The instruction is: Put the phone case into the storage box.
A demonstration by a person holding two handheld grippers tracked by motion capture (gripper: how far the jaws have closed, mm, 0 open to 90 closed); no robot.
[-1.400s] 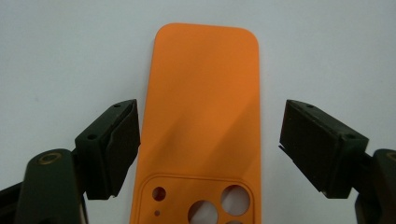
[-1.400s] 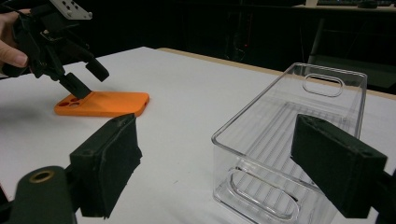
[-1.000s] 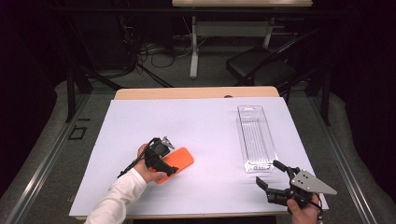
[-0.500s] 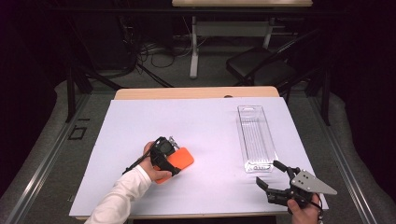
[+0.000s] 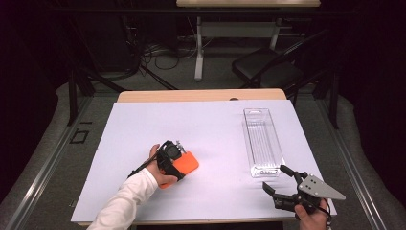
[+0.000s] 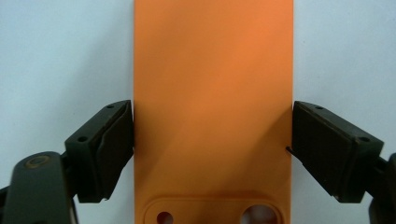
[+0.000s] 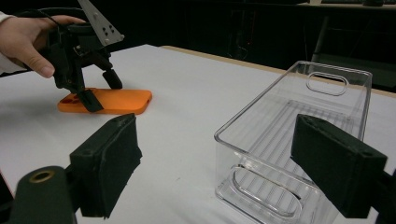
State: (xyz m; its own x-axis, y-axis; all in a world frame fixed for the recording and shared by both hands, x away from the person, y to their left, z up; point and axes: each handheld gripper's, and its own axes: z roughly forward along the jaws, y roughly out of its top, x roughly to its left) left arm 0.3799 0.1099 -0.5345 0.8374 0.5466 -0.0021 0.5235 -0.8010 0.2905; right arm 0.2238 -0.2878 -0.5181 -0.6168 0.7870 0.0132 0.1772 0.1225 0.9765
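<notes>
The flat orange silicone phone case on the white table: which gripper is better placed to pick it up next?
The left gripper. Its jaws already stand at both long edges of the flat orange silicone phone case. The right gripper hangs open far away, near the clear plastic bin.

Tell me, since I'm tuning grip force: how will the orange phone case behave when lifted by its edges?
The orange phone case looks thin and hollow, so probably light and bendy. The left gripper spans its long edges; squeezing may bow it.
</notes>
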